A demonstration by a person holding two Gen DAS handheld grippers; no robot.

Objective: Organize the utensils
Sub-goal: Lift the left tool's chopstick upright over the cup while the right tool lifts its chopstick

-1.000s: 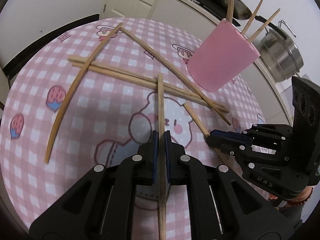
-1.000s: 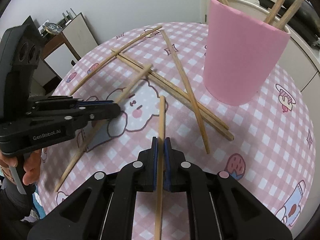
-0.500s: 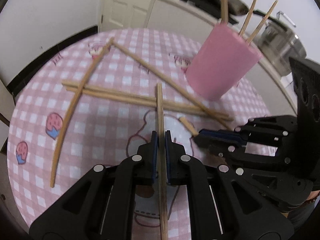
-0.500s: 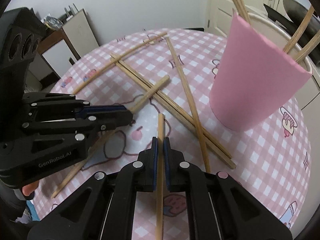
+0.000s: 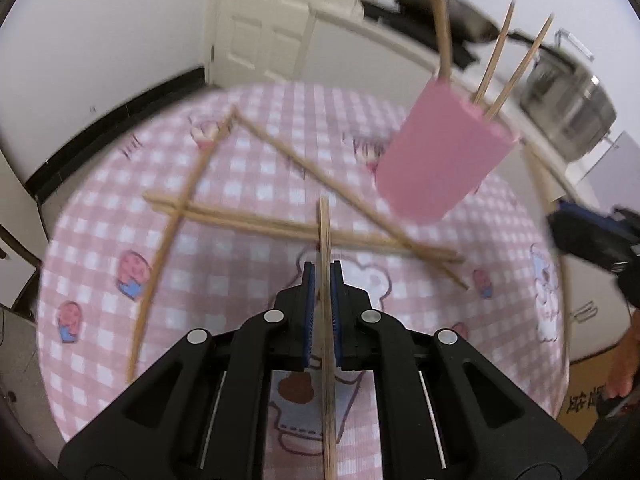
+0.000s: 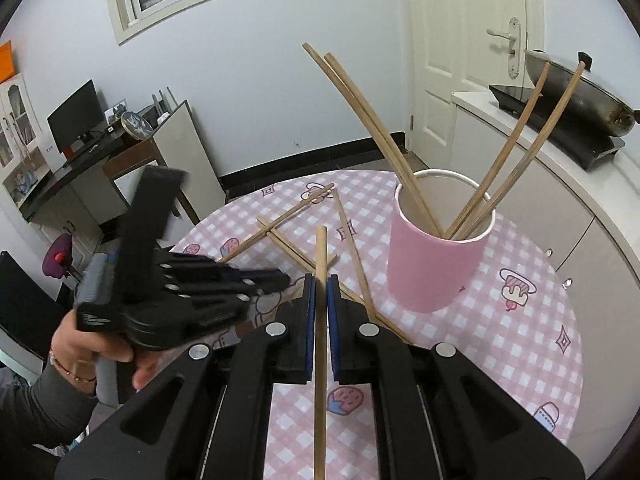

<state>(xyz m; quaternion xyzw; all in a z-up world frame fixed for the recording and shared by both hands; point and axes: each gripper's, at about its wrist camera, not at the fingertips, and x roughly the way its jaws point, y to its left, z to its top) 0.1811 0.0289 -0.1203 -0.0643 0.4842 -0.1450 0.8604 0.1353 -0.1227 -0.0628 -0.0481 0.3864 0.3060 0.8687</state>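
Chopsticks are clamped lengthwise in both grippers: one (image 5: pixel 325 280) by the left gripper (image 5: pixel 322 280), another (image 6: pixel 320 300) by the right gripper (image 6: pixel 320 292), each pointing up-frame. Beyond, loose chopsticks (image 6: pixel 304 216) are crossed on the table (image 6: pixel 532 332); the pink cup (image 6: pixel 436 264) is seen upright at centre right.

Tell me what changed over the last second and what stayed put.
The right gripper has risen with its wooden chopstick, now looking at the open top of the pink cup. The left gripper also lifted its own chopstick off the checked tablecloth. Both stay shut on their sticks; nothing was released. The loose chopsticks and cup stayed put.
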